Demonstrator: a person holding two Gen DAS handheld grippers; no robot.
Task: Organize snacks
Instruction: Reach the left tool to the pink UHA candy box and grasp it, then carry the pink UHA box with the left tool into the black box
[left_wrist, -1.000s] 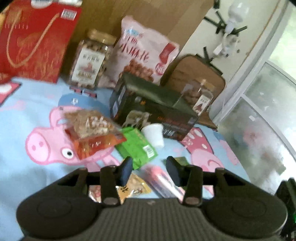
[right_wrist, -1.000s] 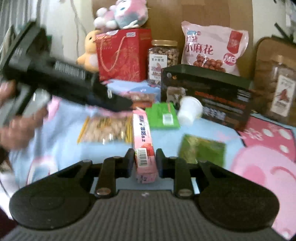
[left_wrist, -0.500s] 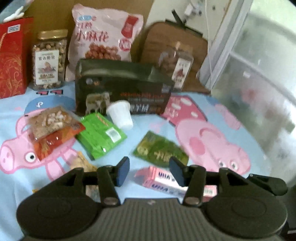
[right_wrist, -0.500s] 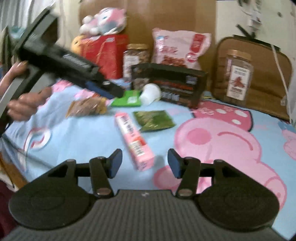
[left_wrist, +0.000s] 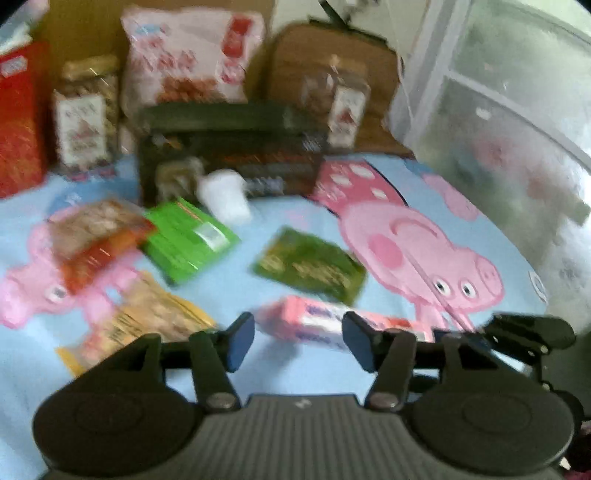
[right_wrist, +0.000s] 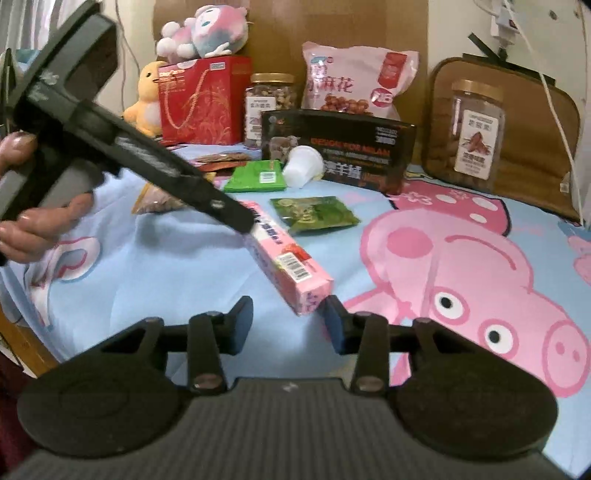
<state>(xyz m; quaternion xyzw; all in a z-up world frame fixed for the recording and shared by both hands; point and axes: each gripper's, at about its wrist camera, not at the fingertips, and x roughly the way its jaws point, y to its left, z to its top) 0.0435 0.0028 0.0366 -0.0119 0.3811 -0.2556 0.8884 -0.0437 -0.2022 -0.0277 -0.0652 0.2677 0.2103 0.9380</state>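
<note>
Lying flat on the sheet (right_wrist: 369, 214), the pink box (right_wrist: 286, 258) sits near both tools, free for a fresh grasp. Left gripper (left_wrist: 297, 341) hovers over its far end, jaws apart; right gripper (right_wrist: 289, 319), jaws also apart, faces its near end.

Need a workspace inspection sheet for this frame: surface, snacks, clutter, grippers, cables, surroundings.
Surface: light blue cartoon-pig cloth, wrinkled.
Job's things: long pink snack box lying flat; dark green foil packet, bright green packet and white plastic cup before the black carton.
Clutter: red gift bag, plush toys.
Grippers: left gripper open, empty; right gripper open, empty, the pink box's near end just ahead.
Cables: white cable over the brown cushion.
Surroundings: frosted window.
</note>
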